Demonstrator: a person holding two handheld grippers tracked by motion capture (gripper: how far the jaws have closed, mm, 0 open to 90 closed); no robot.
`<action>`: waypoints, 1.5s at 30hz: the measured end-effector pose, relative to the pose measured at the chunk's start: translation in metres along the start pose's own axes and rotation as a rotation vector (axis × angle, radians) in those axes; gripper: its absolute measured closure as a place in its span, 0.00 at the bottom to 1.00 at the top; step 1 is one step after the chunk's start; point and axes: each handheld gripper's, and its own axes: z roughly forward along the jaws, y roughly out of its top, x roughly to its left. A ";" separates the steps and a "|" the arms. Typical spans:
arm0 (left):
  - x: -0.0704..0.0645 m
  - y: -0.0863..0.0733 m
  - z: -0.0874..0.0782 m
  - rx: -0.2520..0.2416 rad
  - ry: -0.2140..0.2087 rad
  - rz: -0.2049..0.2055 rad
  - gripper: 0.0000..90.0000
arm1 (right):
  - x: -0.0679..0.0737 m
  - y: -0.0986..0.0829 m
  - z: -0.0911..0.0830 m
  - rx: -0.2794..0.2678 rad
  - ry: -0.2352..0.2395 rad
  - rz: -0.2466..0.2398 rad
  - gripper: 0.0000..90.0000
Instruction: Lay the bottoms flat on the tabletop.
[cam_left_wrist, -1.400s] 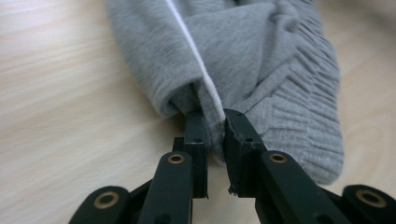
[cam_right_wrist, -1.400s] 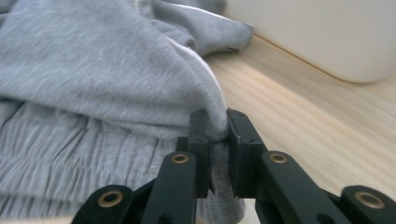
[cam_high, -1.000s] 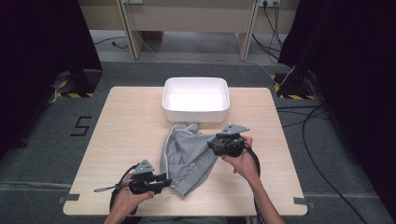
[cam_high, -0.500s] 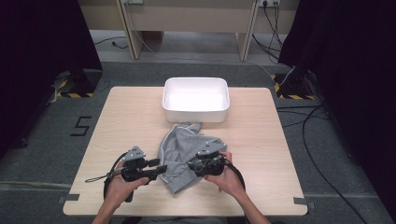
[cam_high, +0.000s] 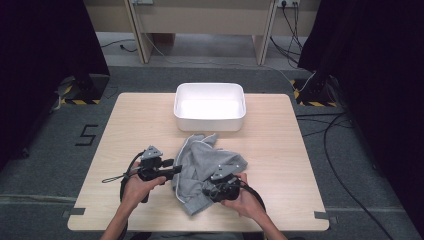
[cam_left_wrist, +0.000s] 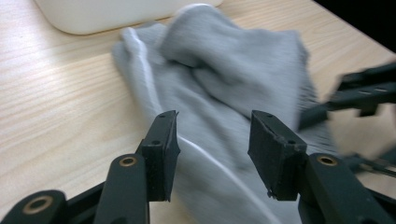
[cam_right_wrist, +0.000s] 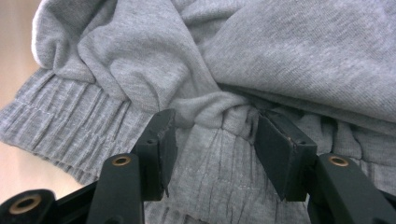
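A gray piece of clothing (cam_high: 207, 170) lies in a crumpled heap on the tabletop (cam_high: 280, 150). It sits near the front edge, just in front of a white tub (cam_high: 210, 106) and close to touching it.

The left claw (cam_high: 176, 170) is at the left side of the cloth. Its jaws are spread wide. In the left gripper view the gray cloth (cam_left_wrist: 219, 93) with its thin white line lies past the left claw (cam_left_wrist: 212, 135), and there is a wide gap between the two black jaws. They do not pinch anything. I cannot tell if the tips touch the cloth.

The right claw (cam_high: 206, 190) is on the front part of the heap. In the right gripper view the right claw (cam_right_wrist: 212, 140) is spread too. A bunched fold of the gray cloth (cam_right_wrist: 224, 116), right where the soft part meets the ribbed stretchy band, sits in the gap between the jaws. The jaws stand on each side of that fold but do not squeeze it shut.

A hand (cam_high: 135, 187) holds the left gripper, and the other hand (cam_high: 247, 200) holds the right one.
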 end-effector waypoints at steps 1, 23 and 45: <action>0.000 0.001 0.002 0.001 0.005 -0.001 0.57 | 0.000 -0.004 -0.004 0.003 0.008 -0.007 0.54; -0.028 -0.057 0.016 0.109 0.106 0.110 0.53 | -0.068 -0.018 -0.031 0.014 -0.124 0.061 0.53; -0.015 -0.006 -0.006 -0.043 0.102 0.070 0.45 | -0.011 0.008 -0.032 -0.047 -0.145 0.044 0.43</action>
